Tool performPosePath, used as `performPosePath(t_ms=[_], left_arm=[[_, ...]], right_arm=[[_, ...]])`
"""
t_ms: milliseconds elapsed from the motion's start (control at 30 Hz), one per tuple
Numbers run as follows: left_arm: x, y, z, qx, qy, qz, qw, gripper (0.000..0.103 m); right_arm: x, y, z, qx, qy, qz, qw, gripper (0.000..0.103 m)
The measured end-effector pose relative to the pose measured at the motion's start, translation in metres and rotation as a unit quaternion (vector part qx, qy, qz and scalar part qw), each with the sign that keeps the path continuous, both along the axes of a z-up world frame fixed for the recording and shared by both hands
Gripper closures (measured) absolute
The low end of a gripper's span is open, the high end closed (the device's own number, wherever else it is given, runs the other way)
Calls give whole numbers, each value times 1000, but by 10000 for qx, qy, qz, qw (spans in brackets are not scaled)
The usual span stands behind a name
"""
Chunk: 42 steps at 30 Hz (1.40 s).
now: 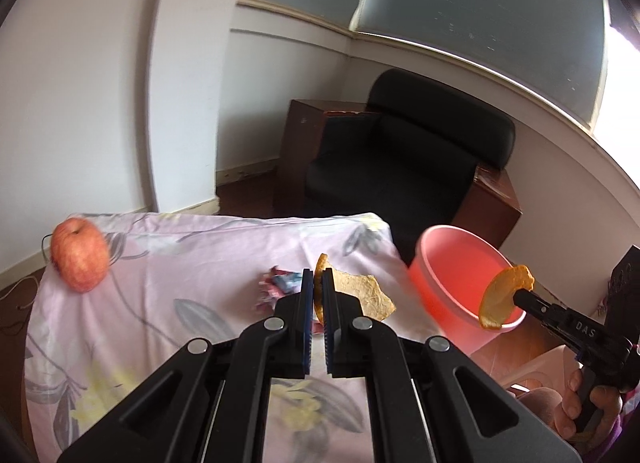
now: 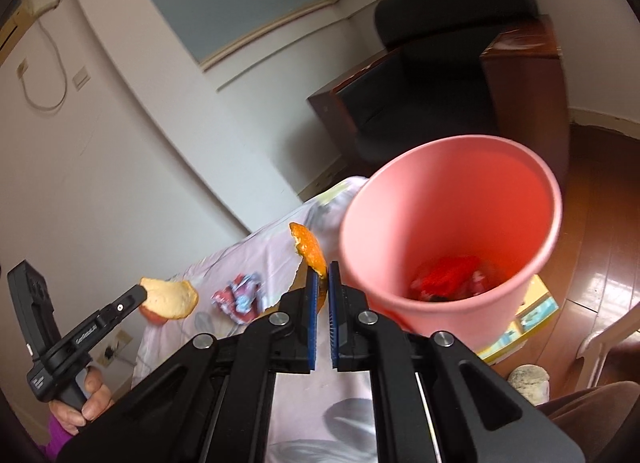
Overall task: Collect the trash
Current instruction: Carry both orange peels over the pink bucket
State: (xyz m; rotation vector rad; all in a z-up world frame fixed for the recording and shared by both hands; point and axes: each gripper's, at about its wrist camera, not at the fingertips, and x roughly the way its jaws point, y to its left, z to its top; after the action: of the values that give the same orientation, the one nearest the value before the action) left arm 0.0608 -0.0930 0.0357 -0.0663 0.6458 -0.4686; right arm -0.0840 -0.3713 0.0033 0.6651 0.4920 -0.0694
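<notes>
Left gripper point(image 1: 317, 295) clamped on a piece of orange peel point(image 1: 362, 293), held above the floral-cloth table point(image 1: 192, 263) near its right edge. Right gripper point(image 2: 323, 283) clamped on a second peel piece point(image 2: 307, 249), beside the rim of the pink bin point(image 2: 448, 191) standing just off that edge. Crumpled wrapper point(image 1: 276, 287) lies mid-table; apple point(image 1: 80, 255) sits at the far left corner.

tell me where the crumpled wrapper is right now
The crumpled wrapper lies on the floral cloth, just left of the left gripper tips and its orange peel.
</notes>
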Motion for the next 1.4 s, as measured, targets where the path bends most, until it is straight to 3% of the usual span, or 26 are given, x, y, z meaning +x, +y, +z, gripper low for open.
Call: performPosePath(t_ms=[333, 900, 1400], left_arm=[[0, -56, 6, 177, -103, -395, 9990, 99], [0, -145, -8, 707, -93, -920, 9932, 99], [9, -190, -28, 978, 34, -1145, 9886, 99]], right_arm=[[-10, -37, -8, 30, -129, -533, 9985, 98], [-14, -67, -24, -831, -271, -1272, 9880, 98], [-11, -86, -40, -944, -119, -1367, 9860, 98]])
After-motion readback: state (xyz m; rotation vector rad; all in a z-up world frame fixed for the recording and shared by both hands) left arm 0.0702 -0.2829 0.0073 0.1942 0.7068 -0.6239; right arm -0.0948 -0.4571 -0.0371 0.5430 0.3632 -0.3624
